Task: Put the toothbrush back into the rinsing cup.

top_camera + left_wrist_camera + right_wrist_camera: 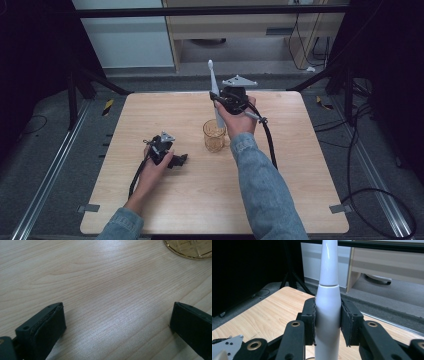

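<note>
A white electric toothbrush (214, 85) (328, 307) stands upright with its head pointing up. My right gripper (220, 101) (328, 320) is shut on its body, both pads pressed against its sides. The brush's lower end is at the mouth of an amber glass cup (214, 136) in the middle of the wooden table (285, 200). Left of the cup, my left gripper (179, 160) (117, 322) lies low on the table, its jaws wide apart with bare wood between them. The cup's base (190, 248) shows at the top right of the left gripper view.
Black stand legs (95, 82) flank the far table corners. Cables (365, 200) trail over the grey floor at right. A pale cabinet (240, 25) stands beyond the far edge.
</note>
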The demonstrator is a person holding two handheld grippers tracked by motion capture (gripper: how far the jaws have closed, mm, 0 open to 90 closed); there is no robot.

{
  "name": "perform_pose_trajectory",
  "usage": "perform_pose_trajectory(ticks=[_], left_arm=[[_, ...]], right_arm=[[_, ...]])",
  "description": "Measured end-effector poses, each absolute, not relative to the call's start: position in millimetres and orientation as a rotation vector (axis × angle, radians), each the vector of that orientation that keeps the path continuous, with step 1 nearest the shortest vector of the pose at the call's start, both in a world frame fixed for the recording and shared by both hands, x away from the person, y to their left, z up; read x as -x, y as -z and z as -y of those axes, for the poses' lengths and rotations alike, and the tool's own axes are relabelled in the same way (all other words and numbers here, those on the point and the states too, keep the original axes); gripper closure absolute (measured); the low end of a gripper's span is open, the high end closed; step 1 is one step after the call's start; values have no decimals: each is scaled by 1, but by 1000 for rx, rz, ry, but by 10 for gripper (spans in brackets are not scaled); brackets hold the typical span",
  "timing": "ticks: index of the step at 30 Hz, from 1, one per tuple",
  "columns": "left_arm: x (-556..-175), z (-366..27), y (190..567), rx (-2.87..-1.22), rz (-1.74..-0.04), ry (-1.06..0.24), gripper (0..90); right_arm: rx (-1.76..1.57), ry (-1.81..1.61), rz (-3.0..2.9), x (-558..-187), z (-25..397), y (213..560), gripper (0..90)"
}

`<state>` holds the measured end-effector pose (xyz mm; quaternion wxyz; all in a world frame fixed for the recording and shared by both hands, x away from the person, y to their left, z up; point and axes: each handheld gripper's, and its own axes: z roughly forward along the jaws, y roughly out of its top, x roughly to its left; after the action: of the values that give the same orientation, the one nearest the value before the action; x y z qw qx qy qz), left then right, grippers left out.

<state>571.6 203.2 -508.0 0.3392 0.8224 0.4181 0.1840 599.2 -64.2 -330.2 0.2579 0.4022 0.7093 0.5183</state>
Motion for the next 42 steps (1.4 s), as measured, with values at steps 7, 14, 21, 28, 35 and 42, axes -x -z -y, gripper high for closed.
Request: perform_pose_trajectory(ticks=[7,14,21,28,35,42], left_arm=[[-572,-203,508,-2142,-1088,-479,0],[-572,-203,508,-2143,-1087,-480,0],[-572,-203,508,-2142,-1087,-479,0],[-572,-203,508,-2143,-1086,-480,0],[-572,-203,508,-2141,-1086,-478,0],[-572,-203,508,-2144,-1084,-477,0]], right_arm=[[-1108,-1426,-1925,-601,63,340,672],[-1110,-1425,-1950,-599,59,351,672],[-1121,-1419,-1951,-604,59,356,671],[-1124,-1414,-1957,-610,58,364,671],[-1132,-1377,-1979,-609,56,376,671],[-1145,-1356,-1988,-608,57,389,671]])
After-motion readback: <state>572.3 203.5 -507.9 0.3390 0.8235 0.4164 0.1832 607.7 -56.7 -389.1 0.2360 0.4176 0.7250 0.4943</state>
